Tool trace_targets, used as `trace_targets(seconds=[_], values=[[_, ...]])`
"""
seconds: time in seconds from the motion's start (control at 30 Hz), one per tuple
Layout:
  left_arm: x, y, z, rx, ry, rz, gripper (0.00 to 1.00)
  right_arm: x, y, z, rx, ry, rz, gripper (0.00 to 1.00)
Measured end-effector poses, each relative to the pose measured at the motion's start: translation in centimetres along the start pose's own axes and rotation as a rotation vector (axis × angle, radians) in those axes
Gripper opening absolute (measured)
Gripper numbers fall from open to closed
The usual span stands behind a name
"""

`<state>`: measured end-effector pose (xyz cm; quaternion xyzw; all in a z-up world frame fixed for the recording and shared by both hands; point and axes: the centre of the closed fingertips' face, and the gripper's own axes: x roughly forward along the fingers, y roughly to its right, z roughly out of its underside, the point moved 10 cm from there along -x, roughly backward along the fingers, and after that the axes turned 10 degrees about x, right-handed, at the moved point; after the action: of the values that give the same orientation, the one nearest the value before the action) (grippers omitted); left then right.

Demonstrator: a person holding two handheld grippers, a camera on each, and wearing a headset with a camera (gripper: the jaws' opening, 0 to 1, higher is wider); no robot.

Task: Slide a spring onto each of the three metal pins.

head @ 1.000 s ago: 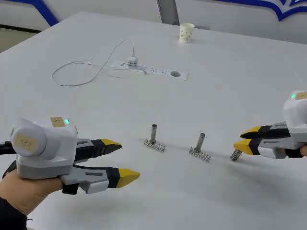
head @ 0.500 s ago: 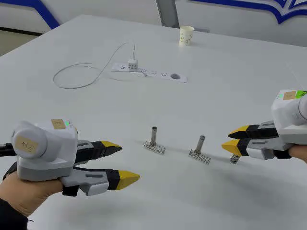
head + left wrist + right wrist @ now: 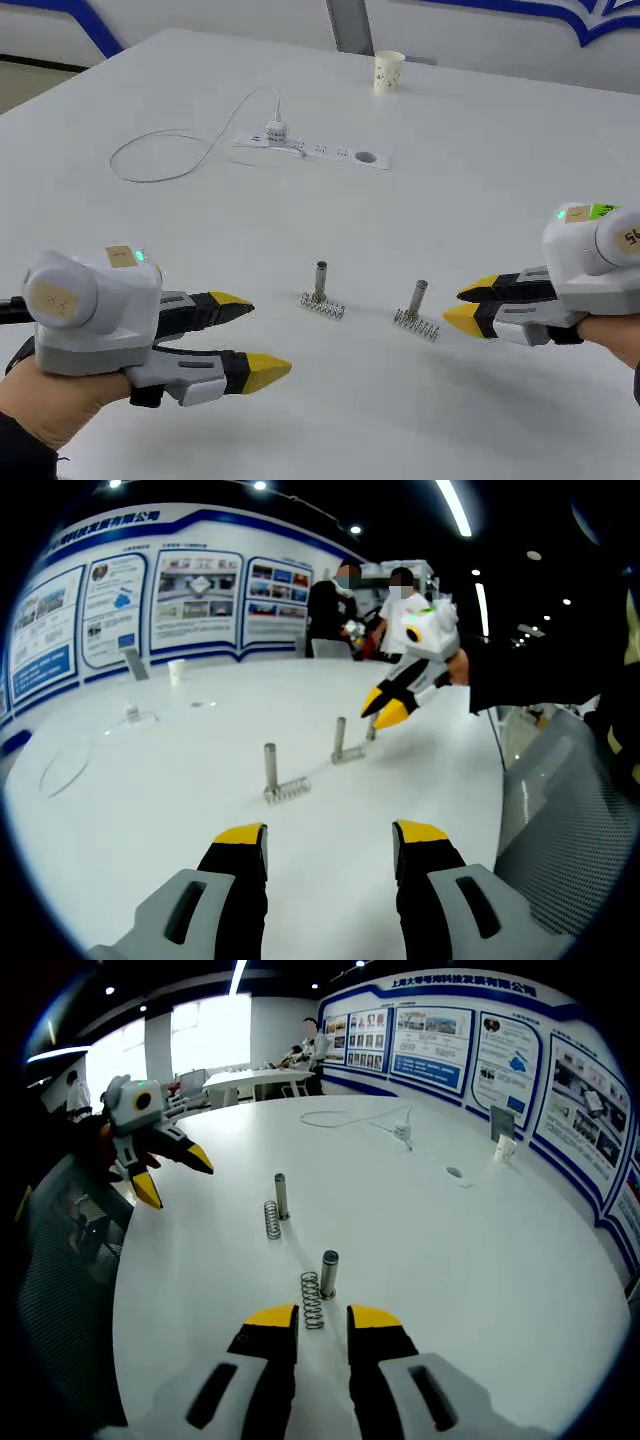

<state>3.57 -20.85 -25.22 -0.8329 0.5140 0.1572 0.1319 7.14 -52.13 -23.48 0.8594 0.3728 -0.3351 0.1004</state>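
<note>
Bench with the spring-and-pin work seen from the head view. The left tongs hang released and empty, well apart from the pins, and have stayed put over the last second. The left pin stands upright, with the left spring lying flat at its foot and not yet threaded. The middle pin is also upright, with the middle spring lying at its base. The right tongs are slightly parted and hold nothing. During the last second they have travelled leftward and now point at the middle spring from just beside it. The right gripper view places that spring directly ahead of the jaws. In the left gripper view the third pin stands just behind the right tongs; whether it carries a spring is too small to tell. The shift suggests an approach to pick up the middle spring. At least two springs remain to be fitted.
</note>
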Motion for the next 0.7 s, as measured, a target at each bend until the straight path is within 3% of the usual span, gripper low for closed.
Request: trace_targets(seconds=[0.7], values=[[0.1, 0.0, 0.3, -0.008, -0.007, 0.004, 0.51, 2.5, 0.0, 1.6, 0.007, -0.044, -0.024, 0.19]])
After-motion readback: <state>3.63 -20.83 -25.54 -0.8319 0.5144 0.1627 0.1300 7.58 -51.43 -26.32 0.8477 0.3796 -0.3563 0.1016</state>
